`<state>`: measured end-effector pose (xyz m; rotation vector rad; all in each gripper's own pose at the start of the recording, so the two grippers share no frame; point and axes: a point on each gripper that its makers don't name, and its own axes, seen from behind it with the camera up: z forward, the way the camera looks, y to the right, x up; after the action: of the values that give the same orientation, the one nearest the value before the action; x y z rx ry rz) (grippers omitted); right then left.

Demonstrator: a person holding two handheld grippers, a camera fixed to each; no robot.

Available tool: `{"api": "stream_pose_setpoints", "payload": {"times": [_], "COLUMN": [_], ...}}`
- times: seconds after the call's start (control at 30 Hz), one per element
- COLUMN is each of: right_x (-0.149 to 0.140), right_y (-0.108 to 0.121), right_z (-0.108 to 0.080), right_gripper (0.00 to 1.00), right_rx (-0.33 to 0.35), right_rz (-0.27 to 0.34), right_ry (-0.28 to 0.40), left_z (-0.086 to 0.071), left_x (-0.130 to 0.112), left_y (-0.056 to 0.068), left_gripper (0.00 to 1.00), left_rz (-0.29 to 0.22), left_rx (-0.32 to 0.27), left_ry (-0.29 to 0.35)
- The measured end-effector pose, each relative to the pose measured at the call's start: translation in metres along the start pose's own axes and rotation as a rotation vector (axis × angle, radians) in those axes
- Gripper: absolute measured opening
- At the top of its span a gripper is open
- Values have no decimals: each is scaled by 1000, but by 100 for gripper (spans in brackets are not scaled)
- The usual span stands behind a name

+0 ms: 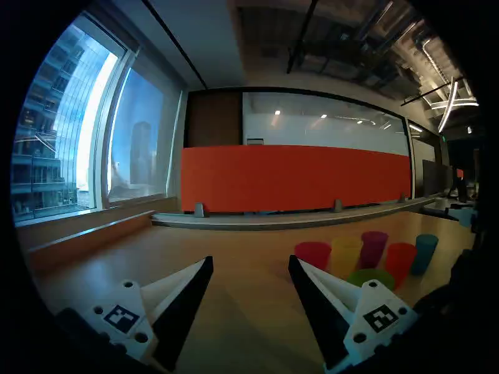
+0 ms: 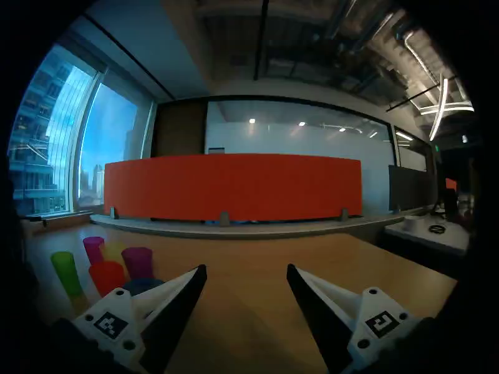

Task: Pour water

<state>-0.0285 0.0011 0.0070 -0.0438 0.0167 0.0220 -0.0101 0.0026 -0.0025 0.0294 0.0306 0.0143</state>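
Observation:
In the left gripper view my left gripper (image 1: 249, 260) is open over the wooden table (image 1: 243, 311), with nothing between its fingers. Several plastic cups stand in a cluster to its right: red (image 1: 312, 254), yellow (image 1: 346, 254), purple (image 1: 373, 248), orange (image 1: 399, 263), teal (image 1: 425, 252) and a green one (image 1: 370, 277) partly behind the right finger. In the right gripper view my right gripper (image 2: 246, 269) is also open and empty. Cups stand to its left: green (image 2: 65, 272), red (image 2: 107, 277), purple (image 2: 138, 262) and a dark blue one (image 2: 142, 285) behind the left finger.
An orange divider panel (image 1: 293, 177) runs along the table's far edge. Large windows (image 1: 62, 149) line the left side. A second desk (image 2: 430, 234) with small items stands at the right. Bare wood lies ahead of both grippers.

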Motion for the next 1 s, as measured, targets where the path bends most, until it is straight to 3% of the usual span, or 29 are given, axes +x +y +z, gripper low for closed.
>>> {"api": "stream_pose_setpoints", "payload": {"times": [1.0], "right_x": [0], "right_y": [2], "right_z": [-5], "right_gripper": [100], "right_rx": [5], "right_rz": [0], "right_ry": [0], "left_z": [0], "left_x": [0], "left_y": [0], "left_gripper": [89], "left_rz": [0], "left_rx": [0], "left_ry": [0]}}
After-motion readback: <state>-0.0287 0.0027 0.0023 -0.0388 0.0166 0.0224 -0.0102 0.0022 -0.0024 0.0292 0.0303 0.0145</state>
